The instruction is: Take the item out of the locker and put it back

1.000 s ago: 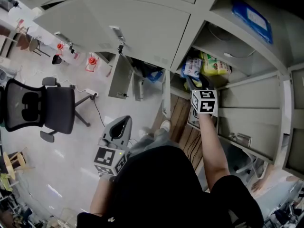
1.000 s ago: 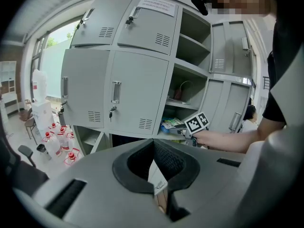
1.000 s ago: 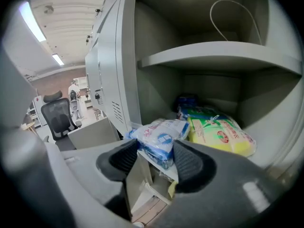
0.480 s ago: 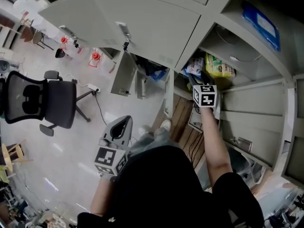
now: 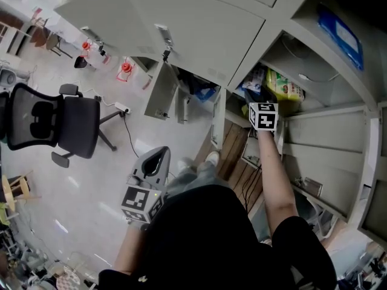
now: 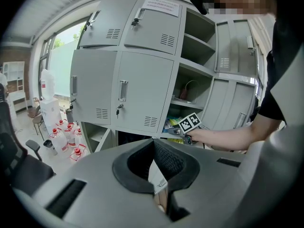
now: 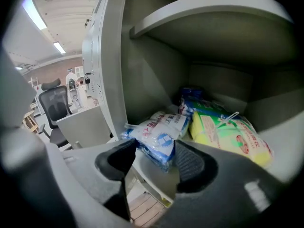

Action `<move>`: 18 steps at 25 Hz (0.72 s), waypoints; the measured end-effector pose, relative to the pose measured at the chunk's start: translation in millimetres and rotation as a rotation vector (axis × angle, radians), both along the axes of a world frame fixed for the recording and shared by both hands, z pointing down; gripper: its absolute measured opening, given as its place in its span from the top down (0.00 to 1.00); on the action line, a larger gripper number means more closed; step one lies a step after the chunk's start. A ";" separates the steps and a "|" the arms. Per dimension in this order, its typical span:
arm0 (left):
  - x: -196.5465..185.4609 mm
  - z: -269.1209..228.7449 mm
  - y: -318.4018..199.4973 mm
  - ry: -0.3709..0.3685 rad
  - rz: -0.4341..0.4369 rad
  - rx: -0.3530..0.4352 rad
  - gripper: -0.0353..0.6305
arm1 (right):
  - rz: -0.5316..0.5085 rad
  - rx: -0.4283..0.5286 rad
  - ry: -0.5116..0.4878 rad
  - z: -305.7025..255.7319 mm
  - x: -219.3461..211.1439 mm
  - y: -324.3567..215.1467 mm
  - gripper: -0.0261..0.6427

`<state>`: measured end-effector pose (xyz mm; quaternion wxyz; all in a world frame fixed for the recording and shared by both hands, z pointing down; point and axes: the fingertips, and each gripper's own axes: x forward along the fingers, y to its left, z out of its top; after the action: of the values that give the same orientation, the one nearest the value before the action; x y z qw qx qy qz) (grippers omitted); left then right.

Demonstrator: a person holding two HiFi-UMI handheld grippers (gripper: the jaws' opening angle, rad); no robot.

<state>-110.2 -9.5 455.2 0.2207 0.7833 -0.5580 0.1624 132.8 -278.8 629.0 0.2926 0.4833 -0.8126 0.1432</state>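
Observation:
A white-and-blue packet lies at the front of an open locker compartment, beside a yellow-green packet. My right gripper reaches into that compartment. Its jaws have just been opening. The packet's near end lies between them, and the pads stand clear of it. In the head view the right gripper sits just below the two packets. My left gripper hangs low over the floor, away from the lockers, shut on nothing. The left gripper view shows its tips together.
Grey lockers fill the wall, and one lower door stands ajar. A blue box lies on a higher shelf. A black office chair stands on the floor to the left, near red-capped bottles.
My right gripper has pushed a little further toward the packets in the compartment. The left gripper has stayed where it was.

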 end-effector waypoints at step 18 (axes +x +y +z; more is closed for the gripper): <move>-7.7 -0.6 7.3 0.006 0.004 0.003 0.93 | -0.002 -0.012 0.046 0.3 -1.4 -4.7 0.53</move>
<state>-117.8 -2.2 454.5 0.2211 0.7853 -0.5558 0.1596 131.4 -283.5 629.3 0.3142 0.4837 -0.8054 0.1367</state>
